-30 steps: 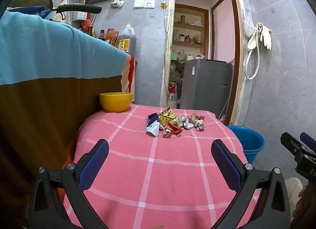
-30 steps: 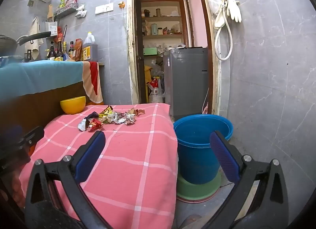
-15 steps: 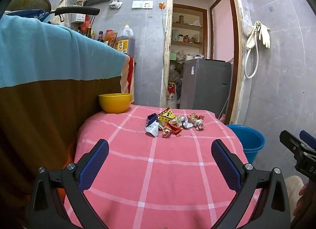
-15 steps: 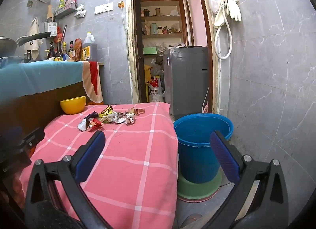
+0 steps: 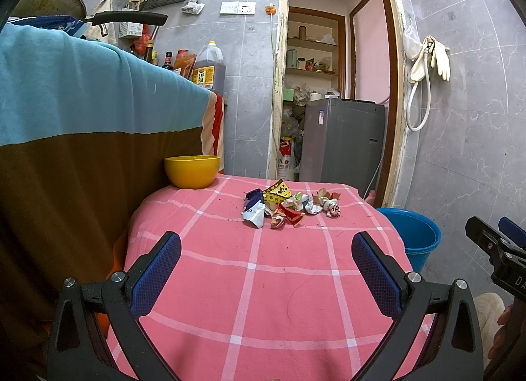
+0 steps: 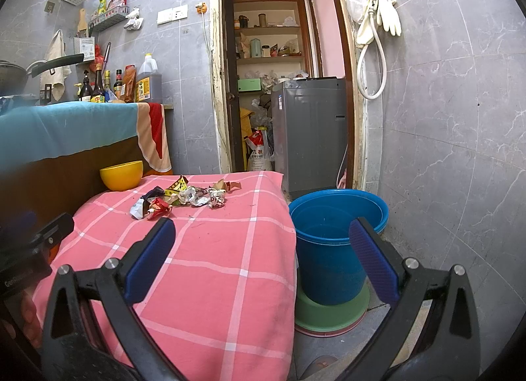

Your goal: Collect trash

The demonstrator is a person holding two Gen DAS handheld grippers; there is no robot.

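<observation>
Hovering low over the near end of the pink checked tablecloth [image 5: 256,282], the left gripper [image 5: 266,269] had its jaws spread wide with nothing between them. The right gripper [image 6: 263,256] was just as released and empty, sitting off the table's right edge with the blue bucket [image 6: 332,246] showing between its fingers. The trash [image 5: 289,205] was a small heap of crumpled wrappers and paper scraps toward the far end of the cloth, well apart from both tools, near a yellow bowl [image 5: 191,170]. That stuff looked feather-light, crinkly and springy, probably a bit slick where it's foil, so pinching each piece across a bunched-up fold seemed safer than grabbing a flat edge. The bucket stood on the floor just beside the table, apparently where it all goes.
</observation>
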